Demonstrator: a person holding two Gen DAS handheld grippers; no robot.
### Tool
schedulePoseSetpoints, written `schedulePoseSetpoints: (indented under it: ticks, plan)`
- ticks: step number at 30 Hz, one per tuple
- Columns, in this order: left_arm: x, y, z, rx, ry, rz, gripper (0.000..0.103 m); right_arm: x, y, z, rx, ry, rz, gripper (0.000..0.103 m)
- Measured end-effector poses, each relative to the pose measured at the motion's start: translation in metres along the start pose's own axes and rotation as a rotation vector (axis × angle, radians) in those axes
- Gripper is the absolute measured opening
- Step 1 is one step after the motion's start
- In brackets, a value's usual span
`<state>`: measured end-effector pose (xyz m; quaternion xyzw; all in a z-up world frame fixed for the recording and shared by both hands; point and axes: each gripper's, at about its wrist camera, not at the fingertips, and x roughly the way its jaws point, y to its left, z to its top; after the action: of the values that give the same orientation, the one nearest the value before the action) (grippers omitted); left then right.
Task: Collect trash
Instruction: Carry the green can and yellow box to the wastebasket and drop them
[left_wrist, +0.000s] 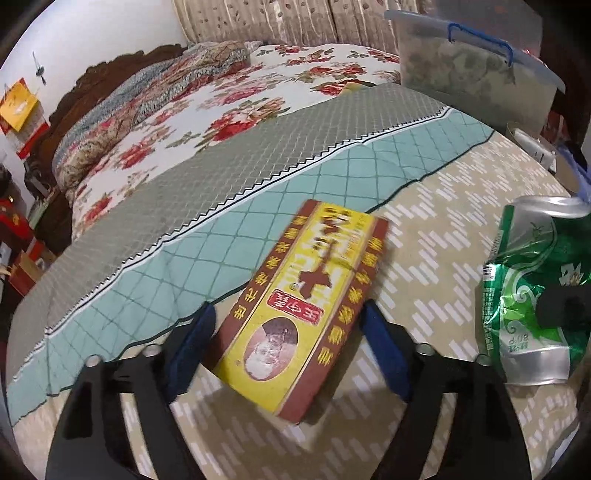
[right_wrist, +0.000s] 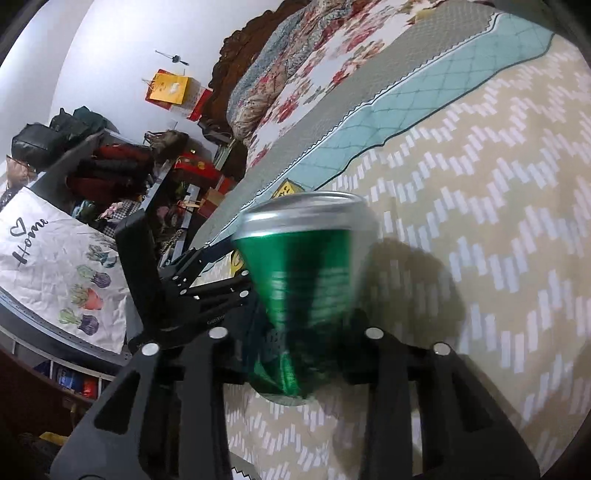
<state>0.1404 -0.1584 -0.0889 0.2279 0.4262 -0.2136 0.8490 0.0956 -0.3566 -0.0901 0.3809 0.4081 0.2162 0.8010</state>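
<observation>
A flat yellow and brown cardboard box (left_wrist: 306, 306) with red lettering lies on the beige patterned bedspread (left_wrist: 461, 206). My left gripper (left_wrist: 288, 317) straddles its near half. The blue pads (left_wrist: 192, 339) stand a little off both long edges, so the gripper is open around the box. A crushed green drink can (right_wrist: 306, 273) is pinched near its base in my right gripper (right_wrist: 303, 332), which is shut on it with the silver rim pointing away. From the left wrist view the same can (left_wrist: 532, 291) hangs at the right edge, just above the bedspread.
A grey and teal quilted blanket (left_wrist: 229, 206) and a floral quilt (left_wrist: 229, 107) cover the bed beyond. A clear plastic storage bin (left_wrist: 461, 55) stands at the far right. Bags, boxes and a "Home" printed cloth (right_wrist: 48, 266) crowd the floor side to the left.
</observation>
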Motion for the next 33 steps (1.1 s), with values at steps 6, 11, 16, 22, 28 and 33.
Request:
schedulePoseSetpoints:
  ticks: [6, 11, 16, 22, 28, 33]
  plan:
    - [-0.023, -0.013, 0.0, -0.015, -0.039, -0.086, 0.062, -0.023, -0.01, -0.012, 0.065, -0.067, 0.039, 0.02]
    - [-0.047, -0.042, 0.025, -0.03, -0.077, -0.259, 0.061, -0.073, -0.03, -0.014, 0.104, -0.183, 0.008, 0.02]
    - [-0.058, -0.112, 0.078, 0.033, -0.097, -0.409, 0.061, -0.168, -0.069, -0.004, 0.137, -0.367, -0.084, 0.019]
    - [-0.056, -0.233, 0.156, 0.15, -0.091, -0.545, 0.03, -0.289, -0.111, 0.009, 0.146, -0.602, -0.355, 0.019]
    - [-0.019, -0.33, 0.211, 0.195, -0.04, -0.606, 0.03, -0.325, -0.168, 0.034, 0.199, -0.673, -0.518, 0.019]
    - [-0.001, -0.337, 0.21, 0.211, 0.008, -0.54, 0.053, -0.308, -0.2, 0.054, 0.183, -0.608, -0.577, 0.019]
